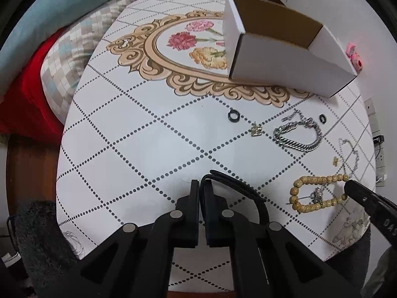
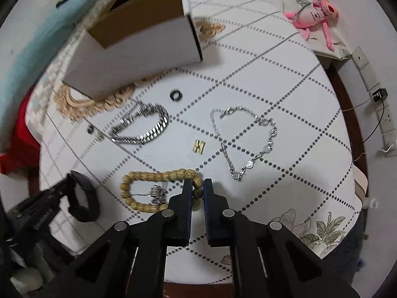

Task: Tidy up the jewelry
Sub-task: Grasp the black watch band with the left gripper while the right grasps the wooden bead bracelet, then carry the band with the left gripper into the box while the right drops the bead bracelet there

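My left gripper (image 1: 202,183) is shut on a black band (image 1: 235,181) low on the patterned tabletop; in the right wrist view the band (image 2: 95,196) loops out from that gripper (image 2: 67,186). My right gripper (image 2: 198,186) is shut on the wooden bead bracelet (image 2: 148,175), with beads pinched between its pads. The same bracelet (image 1: 315,180) lies at the right of the left wrist view, where the right gripper (image 1: 352,186) touches it. A small silver piece (image 2: 157,193) rests inside the bead loop.
A white box (image 1: 285,57) with a brown inside stands open at the back. Loose on the table lie a chunky silver chain (image 2: 146,126), a thin silver chain (image 2: 248,139), a gold H charm (image 2: 199,146) and two black rings (image 1: 233,117) (image 2: 176,95). A pink toy (image 2: 315,12) sits far right.
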